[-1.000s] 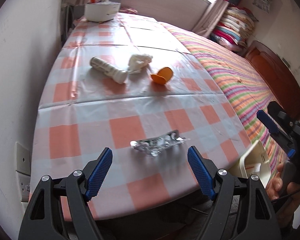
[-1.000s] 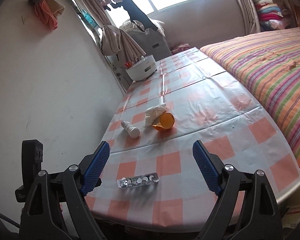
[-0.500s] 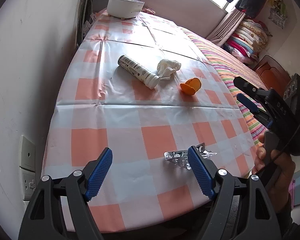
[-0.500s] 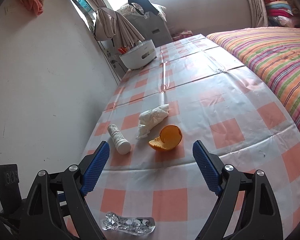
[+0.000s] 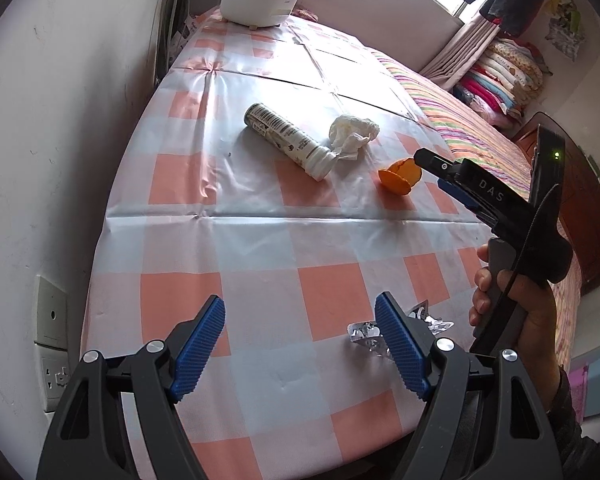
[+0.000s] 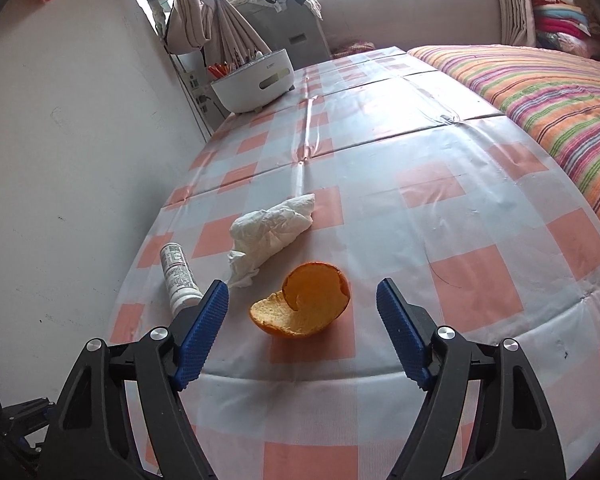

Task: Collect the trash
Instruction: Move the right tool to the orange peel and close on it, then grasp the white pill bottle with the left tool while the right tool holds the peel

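I am holding my right tongs (image 6: 302,308) spread wide around the orange peel (image 6: 300,306) lying on the checked tablecloth (image 6: 440,208), while my left tongs (image 5: 300,338), also spread and empty, are hovering beside the crumpled blister pack (image 5: 366,334) near the table's edge.

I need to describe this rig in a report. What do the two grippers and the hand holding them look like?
Both the left gripper and right gripper have black plastic frames, silver screws and ribbed blue pads. The right one carries white "DAS" lettering and a green light. The bare hand holding it ends in a dark sleeve.
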### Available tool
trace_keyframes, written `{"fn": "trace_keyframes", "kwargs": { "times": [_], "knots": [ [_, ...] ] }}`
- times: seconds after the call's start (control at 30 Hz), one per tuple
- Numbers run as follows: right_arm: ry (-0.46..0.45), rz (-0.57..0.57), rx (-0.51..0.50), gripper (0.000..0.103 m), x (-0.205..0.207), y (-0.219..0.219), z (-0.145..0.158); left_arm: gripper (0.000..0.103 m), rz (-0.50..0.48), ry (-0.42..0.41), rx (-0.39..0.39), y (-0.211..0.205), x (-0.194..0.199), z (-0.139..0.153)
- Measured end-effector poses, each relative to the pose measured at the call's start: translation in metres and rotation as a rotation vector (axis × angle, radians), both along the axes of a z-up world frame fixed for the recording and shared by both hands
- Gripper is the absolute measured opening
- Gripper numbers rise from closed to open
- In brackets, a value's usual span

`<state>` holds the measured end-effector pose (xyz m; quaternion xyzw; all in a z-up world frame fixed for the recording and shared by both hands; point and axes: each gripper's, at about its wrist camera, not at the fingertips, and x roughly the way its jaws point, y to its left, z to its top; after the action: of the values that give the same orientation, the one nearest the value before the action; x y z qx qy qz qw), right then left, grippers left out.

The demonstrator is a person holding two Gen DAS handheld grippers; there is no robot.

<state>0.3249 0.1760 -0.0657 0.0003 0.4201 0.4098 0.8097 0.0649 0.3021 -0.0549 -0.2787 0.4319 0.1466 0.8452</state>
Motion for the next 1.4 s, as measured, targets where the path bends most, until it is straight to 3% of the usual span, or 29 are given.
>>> {"fn": "trace_keyframes", "kwargs": {
  "times": [0.8,0.87,0.97,1.17,1.4],
  "knots": [
    [0.067,-0.036,-0.061,0.058,0.026,0.022,-0.029,0.075,-0.004,0.006,-0.022,0.006,0.002,-0.007],
    [0.064,-0.036,-0.062,0.043,0.026,0.024,-0.028,0.075,-0.005,0.007,-0.023,0.006,0.002,-0.007],
    [0.074,-0.020,-0.063,0.033,0.022,0.026,-0.029,0.075,-0.006,0.010,-0.022,0.005,0.002,-0.008],
    [0.068,-0.013,-0.046,0.023,0.018,0.020,-0.024,0.075,-0.006,0.016,-0.018,0.001,0.003,-0.007],
    [0.057,-0.023,0.041,0.022,0.006,-0.013,-0.001,0.075,0.020,-0.001,-0.022,0.004,0.009,-0.001]
  ]
}}
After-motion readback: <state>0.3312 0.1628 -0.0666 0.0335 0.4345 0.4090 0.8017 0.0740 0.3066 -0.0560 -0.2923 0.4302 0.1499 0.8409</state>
